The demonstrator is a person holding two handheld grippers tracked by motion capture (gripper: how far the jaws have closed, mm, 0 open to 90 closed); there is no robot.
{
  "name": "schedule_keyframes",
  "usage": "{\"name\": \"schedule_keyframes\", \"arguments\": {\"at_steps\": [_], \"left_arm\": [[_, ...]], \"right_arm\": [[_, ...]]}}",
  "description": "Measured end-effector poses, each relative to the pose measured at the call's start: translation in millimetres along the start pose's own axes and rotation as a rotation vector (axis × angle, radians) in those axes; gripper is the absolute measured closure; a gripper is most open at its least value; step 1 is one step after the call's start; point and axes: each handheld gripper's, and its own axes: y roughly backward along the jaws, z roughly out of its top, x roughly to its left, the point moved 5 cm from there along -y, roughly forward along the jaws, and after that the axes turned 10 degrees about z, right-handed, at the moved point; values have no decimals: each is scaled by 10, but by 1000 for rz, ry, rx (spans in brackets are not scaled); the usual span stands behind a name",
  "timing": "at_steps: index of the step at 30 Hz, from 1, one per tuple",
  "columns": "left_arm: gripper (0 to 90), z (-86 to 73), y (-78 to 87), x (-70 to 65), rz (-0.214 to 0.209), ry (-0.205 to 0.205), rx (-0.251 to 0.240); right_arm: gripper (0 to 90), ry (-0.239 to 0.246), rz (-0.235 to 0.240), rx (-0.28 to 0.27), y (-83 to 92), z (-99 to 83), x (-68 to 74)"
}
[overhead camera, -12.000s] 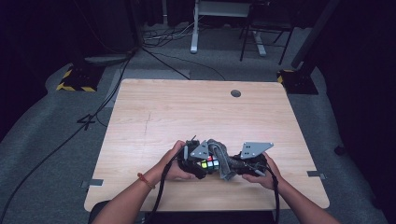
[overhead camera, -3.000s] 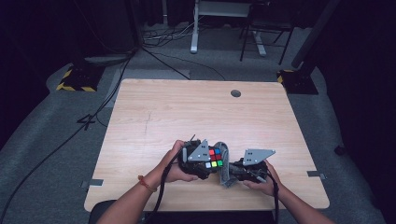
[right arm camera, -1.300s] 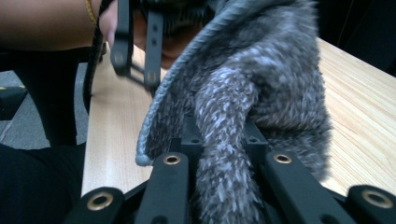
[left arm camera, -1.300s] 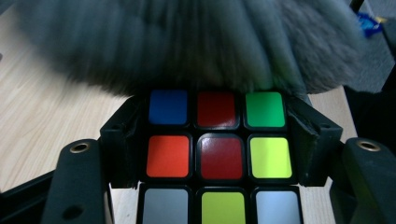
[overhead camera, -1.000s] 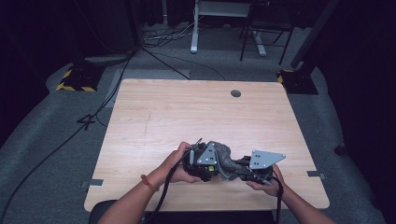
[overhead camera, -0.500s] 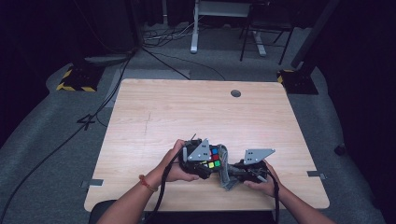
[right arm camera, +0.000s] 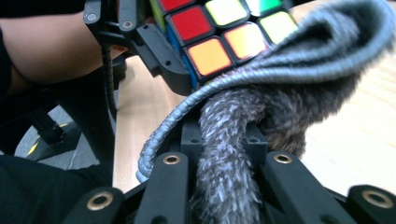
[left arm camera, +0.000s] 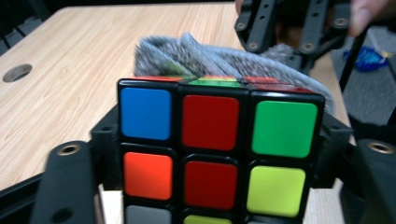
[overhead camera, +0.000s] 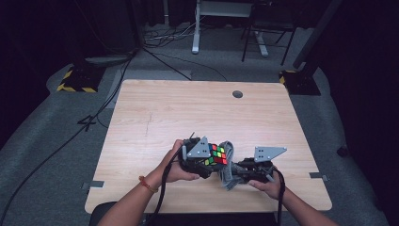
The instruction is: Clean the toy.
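Cube (overhead camera: 217,154) sits square; cloth (overhead camera: 229,165) runs toward person.

A scrambled puzzle cube (overhead camera: 217,154) is held above the table's near edge, touched by a bunched grey cloth (overhead camera: 228,165).

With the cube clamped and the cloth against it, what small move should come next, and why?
Probably a short wiping stroke: draw the grey cloth in the right gripper across the cube's top face. The left gripper, whose jaws have just been opening slightly, grips the cube, and the cloth lies draped on that face.
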Motion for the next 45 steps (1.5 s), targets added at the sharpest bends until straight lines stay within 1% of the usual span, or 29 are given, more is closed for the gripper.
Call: {"name": "schedule_keyframes", "arguments": {"at_steps": [2, 3, 4, 6, 8, 10, 11, 12, 14, 16, 19, 20, 21, 23, 25, 27, 29, 31, 32, 33, 34, 35, 37, 38, 39, 40, 41, 43, 45], "left_arm": [[318, -6, -10, -22, -3, -17, 9], [321, -13, -15, -35, -8, -36, 17], [324, -18, -16, -51, -14, -42, 21], [331, -24, -26, -82, -6, -83, 41], [334, -30, -47, -120, -3, -121, 59], [335, -36, -72, -143, 13, -144, 78], [335, -39, -83, -150, 15, -147, 81], [335, -43, -90, -154, 15, -154, 87], [335, -51, -95, -155, 17, -144, 89], [336, -57, -111, -153, 23, -149, 97], [336, -61, -117, -157, 30, -159, 104], [336, -65, -121, -157, 37, -165, 112], [336, -76, -125, -153, 46, -171, 126], [336, -99, -145, -155, 52, -177, 143], [336, -114, -196, -180, 39, -179, 158], [336, -125, -255, -230, 31, -198, 181], [336, -151, -311, -269, 31, -214, 206], [336, -171, -328, -276, 26, -214, 217], [336, -173, -324, -263, 32, -209, 218], [336, -171, -316, -252, 38, -204, 215], [336, -163, -295, -233, 36, -186, 204], [336, -156, -280, -222, 37, -179, 194], [336, -129, -229, -195, 48, -167, 166], [336, -113, -210, -185, 43, -155, 146], [336, -102, -197, -180, 35, -149, 134], [336, -84, -183, -179, 44, -143, 113], [336, -73, -175, -183, 50, -138, 103], [336, -57, -167, -196, 48, -134, 84], [336, -59, -180, -207, 56, -126, 76]], "right_arm": [[777, 8, -2, 6, 4, -11, 0], [777, 14, -9, 18, -1, -23, 1], [777, 17, -10, 28, -4, -36, -2], [777, 9, -7, 37, -10, -61, -20], [775, 3, -13, 61, -17, -80, -49], [774, 23, -36, 97, -22, -94, -79], [773, 39, -47, 110, -19, -97, -84], [773, 72, -69, 128, -6, -99, -90], [773, 96, -91, 138, 35, -93, -95], [773, 97, -94, 119, 89, -67, -79], [774, 130, -111, 119, 127, -20, -20], [774, 147, -121, 126, 139, -7, -6], [774, 154, -122, 114, 158, 12, 6], [775, 158, -114, 94, 195, 49, 19], [775, 159, -105, 81, 209, 82, 39], [773, 184, -98, 111, 147, 101, 85], [772, 201, -86, 117, 78, 132, 130], [772, 216, -85, 118, 31, 167, 160], [772, 222, -89, 125, 21, 173, 163], [772, 224, -110, 145, 14, 169, 153], [771, 222, -126, 156, 17, 161, 136], [771, 207, -150, 168, 32, 133, 91], [772, 150, -169, 180, 77, 63, -4], [772, 118, -174, 183, 109, 1, -68], [772, 94, -177, 189, 124, -49, -111], [772, 76, -181, 194, 130, -82, -141], [772, 55, -184, 214, 124, -135, -181], [771, 38, -163, 232, 85, -194, -201], [769, 39, -130, 230, 40, -208, -176]]}}
